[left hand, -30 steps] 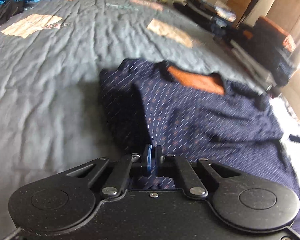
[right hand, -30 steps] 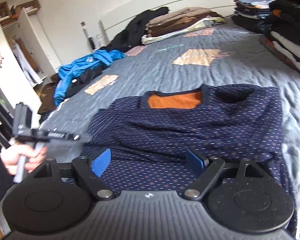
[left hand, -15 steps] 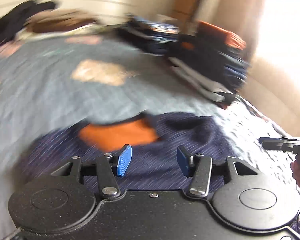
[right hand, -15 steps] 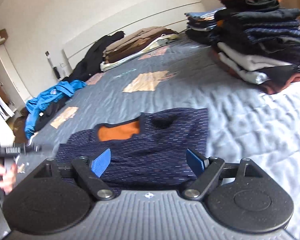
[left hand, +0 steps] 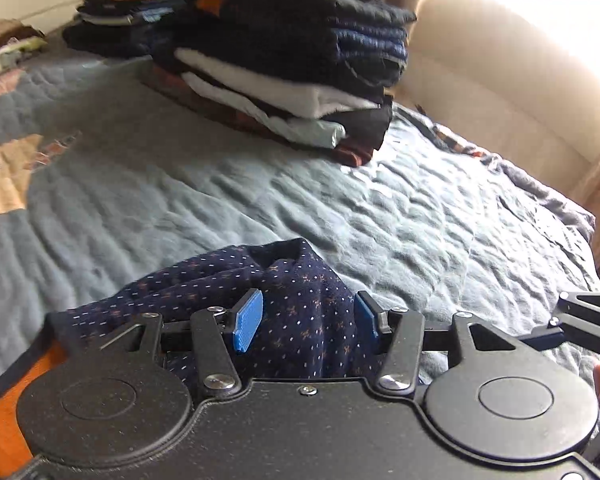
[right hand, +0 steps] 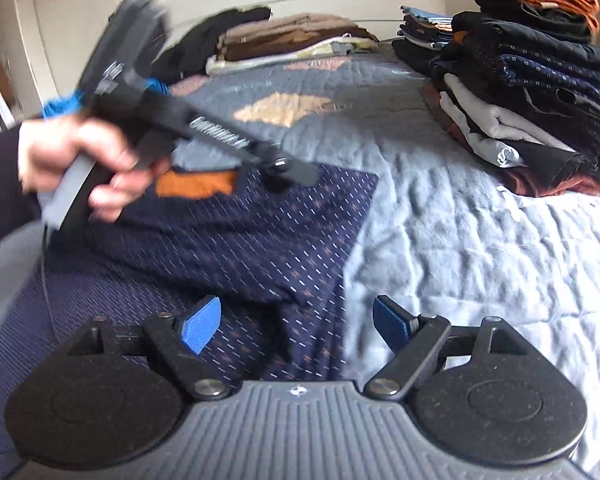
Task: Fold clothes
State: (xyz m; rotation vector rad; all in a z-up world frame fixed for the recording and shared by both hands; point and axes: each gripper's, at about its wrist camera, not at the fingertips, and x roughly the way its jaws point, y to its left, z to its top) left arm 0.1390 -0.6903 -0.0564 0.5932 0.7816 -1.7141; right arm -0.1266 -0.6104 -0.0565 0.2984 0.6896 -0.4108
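Navy sweater (right hand: pixel 236 232) partly folded on the bed (right hand: pixel 460 264).
Left gripper (left hand: pixel 306 316): jaws spread, a raised fold of sweater between the pads, not pinched. Right gripper (right hand: pixel 296 320): jaws spread above the sweater's near right edge. A stack of folded clothes (right hand: pixel 532 92) sits far right.

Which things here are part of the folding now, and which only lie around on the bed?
In the job:
navy dotted sweater
left gripper, open over the sweater's corner
right gripper, open at its lower edge

Lying about:
tall stack of folded clothes
brown pile
blue garment
quilt
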